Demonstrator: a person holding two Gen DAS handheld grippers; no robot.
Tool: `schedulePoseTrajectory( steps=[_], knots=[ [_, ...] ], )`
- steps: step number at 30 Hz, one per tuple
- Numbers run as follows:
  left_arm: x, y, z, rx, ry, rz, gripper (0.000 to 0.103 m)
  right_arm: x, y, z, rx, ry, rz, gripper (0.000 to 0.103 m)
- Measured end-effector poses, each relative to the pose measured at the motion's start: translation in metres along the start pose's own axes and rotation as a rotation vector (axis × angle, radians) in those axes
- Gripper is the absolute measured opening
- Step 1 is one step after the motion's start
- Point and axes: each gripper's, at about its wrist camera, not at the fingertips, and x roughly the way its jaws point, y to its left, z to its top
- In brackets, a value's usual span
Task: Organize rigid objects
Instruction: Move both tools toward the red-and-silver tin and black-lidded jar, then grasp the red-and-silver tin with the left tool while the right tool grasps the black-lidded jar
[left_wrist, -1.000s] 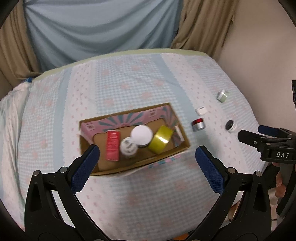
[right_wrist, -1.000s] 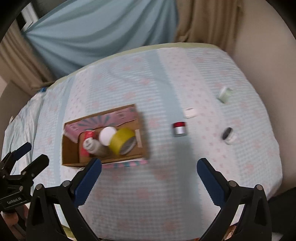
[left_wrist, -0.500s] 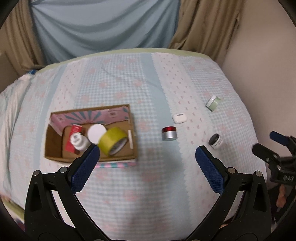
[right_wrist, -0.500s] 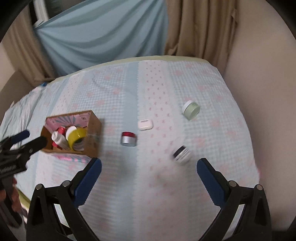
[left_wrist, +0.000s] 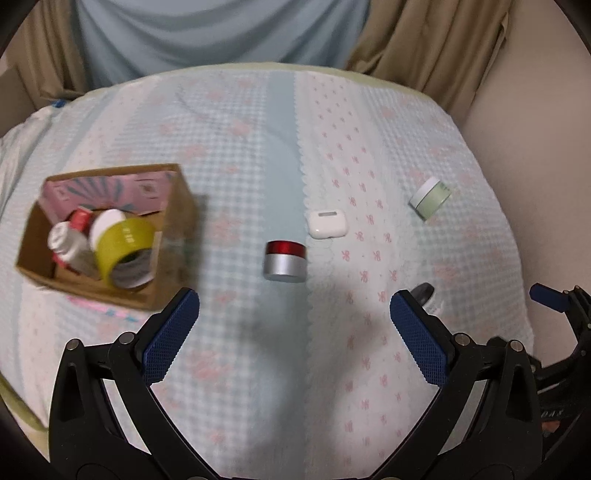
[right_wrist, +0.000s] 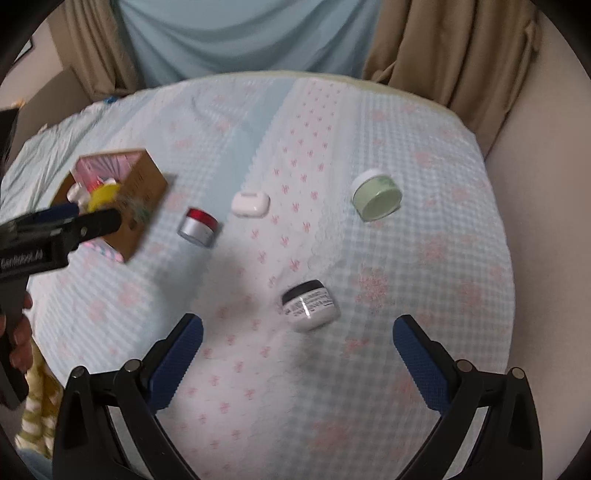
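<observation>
Four small smooth containers (right_wrist: 310, 304) dot quilted gingham bedspread (right_wrist: 424, 258).

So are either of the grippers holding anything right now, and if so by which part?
Nothing is held. The left gripper and the right gripper are both open with nothing between their fingers; the jars still lie loose on the bedspread.

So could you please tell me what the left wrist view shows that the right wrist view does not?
Only the left wrist view looks into the cardboard box, showing the yellow tape roll. Only the right wrist view shows the whole black-lidded jar. Both show the red-lidded jar, white earbud case and green jar.
</observation>
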Motion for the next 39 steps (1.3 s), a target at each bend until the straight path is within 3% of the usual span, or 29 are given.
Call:
schedulePoseTrajectory(
  steps=[8, 16, 19, 24, 28, 30, 33, 39],
  knots=[
    [0.099, -0.014, 0.001, 0.058, 0.033, 0.062, 0.103, 0.078, -0.018, -0.017, -0.039, 0.047, 0.023, 0.102],
    [0.157, -0.007, 0.005, 0.074, 0.064, 0.080, 0.099, 0.135, -0.009, -0.023, -0.148, 0.092, 0.037, 0.100],
    [0.166, -0.001, 0.007, 0.046, 0.078, 0.058, 0.099, 0.144, -0.006, -0.021, -0.184, 0.106, 0.040, 0.099],
    [0.174, 0.005, 0.008, 0.014, 0.104, 0.027, 0.088, 0.150, -0.006, -0.018, -0.214, 0.118, 0.062, 0.085],
    [0.183, 0.006, 0.004, 0.014, 0.159, 0.012, 0.067, 0.152, -0.006, -0.013, -0.227, 0.118, 0.066, 0.076],
    [0.185, 0.008, 0.002, 0.018, 0.167, 0.011, 0.065, 0.153, -0.006, -0.010, -0.228, 0.118, 0.072, 0.074],
    [0.184, 0.012, 0.003, 0.003, 0.165, 0.011, 0.054, 0.154, -0.006, -0.007, -0.230, 0.130, 0.083, 0.059],
    [0.183, 0.019, 0.005, 0.002, 0.162, -0.009, 0.052, 0.155, -0.005, -0.004, -0.212, 0.131, 0.072, 0.055]
  ],
)
